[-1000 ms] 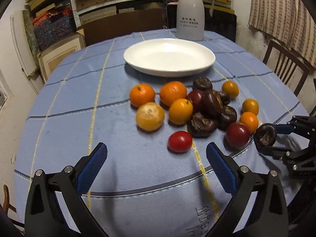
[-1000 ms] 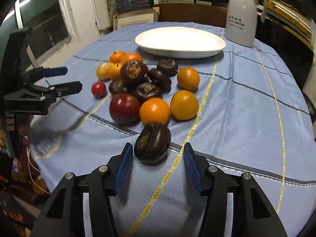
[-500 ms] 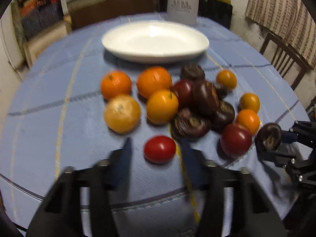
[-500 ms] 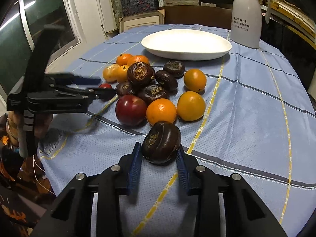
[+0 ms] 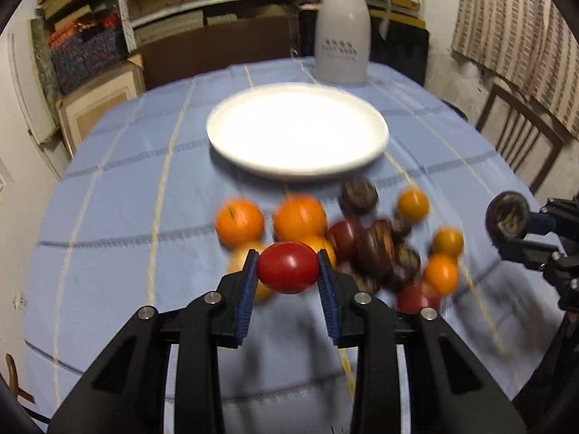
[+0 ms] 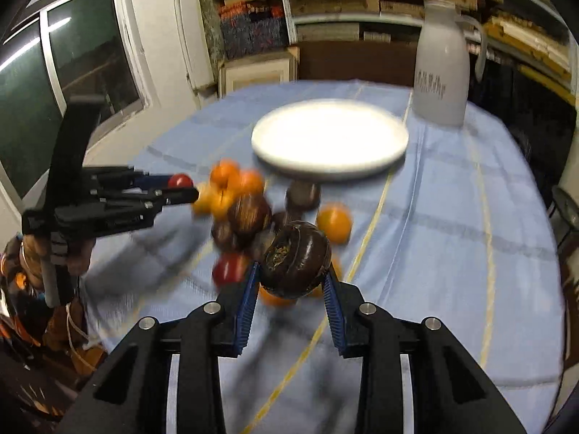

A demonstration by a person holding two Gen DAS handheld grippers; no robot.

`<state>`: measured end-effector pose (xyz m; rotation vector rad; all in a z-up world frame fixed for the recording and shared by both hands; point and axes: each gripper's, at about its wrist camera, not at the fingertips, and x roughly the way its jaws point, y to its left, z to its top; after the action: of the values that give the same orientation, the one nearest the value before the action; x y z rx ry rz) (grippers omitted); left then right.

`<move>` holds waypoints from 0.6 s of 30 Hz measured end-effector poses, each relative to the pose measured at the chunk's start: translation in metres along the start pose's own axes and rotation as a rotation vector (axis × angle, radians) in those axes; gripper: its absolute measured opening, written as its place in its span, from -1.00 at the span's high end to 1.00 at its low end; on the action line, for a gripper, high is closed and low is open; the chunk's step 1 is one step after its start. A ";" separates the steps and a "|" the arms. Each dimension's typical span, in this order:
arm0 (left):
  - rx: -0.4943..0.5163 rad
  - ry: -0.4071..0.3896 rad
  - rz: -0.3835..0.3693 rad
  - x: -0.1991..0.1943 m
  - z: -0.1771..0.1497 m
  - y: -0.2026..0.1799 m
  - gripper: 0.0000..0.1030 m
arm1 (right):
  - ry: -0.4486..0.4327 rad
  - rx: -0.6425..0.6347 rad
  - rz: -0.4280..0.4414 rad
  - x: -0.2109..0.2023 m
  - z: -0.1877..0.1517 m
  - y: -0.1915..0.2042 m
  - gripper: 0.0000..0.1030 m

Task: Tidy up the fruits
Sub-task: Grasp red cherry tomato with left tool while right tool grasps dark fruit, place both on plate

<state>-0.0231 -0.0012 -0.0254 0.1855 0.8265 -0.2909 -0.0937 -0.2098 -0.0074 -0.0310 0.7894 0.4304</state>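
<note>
Currently, both tools are carrying fruit. Nearest in the left wrist view, the left gripper (image 5: 288, 267) is clamping a red tomato (image 5: 288, 267) between its blue pads, the fruit hanging clear above the blue tablecloth (image 5: 119, 253). Nearest in the right wrist view, the right gripper (image 6: 293, 280) is gripping a dark brown fruit (image 6: 296, 258) the same way, lifted off the cloth.

Progress, as a judgement: the task is only starting. Beyond the held fruit, the loose heap of fruit (image 5: 362, 242) (oranges, dark fruits, a red one) is lying at mid-table, unsorted. Farther on, the white plate (image 5: 376, 144) is sitting bare toward the far edge of the table, with nothing on it. Two fruits are picked up and none is placed; everything in the heap is left to do. Whether the plate is the goal is an assumption.

View differences: the left wrist view is showing the right gripper side-on at the table's right edge, with its dark fruit, and a wooden chair (image 5: 521, 137) beyond that edge. The right wrist view is showing the left gripper side-on at the left edge, with the person's hand (image 6: 77, 253) on its handle, and a window (image 6: 72, 72) behind. Both are showing the white jug (image 5: 342, 29) at the far edge. The heap is blurred in both.
</note>
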 end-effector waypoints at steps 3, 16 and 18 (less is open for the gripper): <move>-0.007 -0.025 0.032 -0.001 0.025 0.003 0.38 | -0.048 -0.015 -0.008 -0.003 0.033 -0.005 0.31; -0.070 0.028 0.180 0.089 0.110 0.014 0.38 | -0.006 0.108 -0.055 0.105 0.125 -0.060 0.31; -0.068 0.056 0.198 0.105 0.116 0.016 0.38 | 0.015 0.119 -0.054 0.120 0.128 -0.064 0.31</move>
<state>0.1303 -0.0369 -0.0261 0.2112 0.8650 -0.0715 0.0931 -0.2011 -0.0084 0.0550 0.8260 0.3318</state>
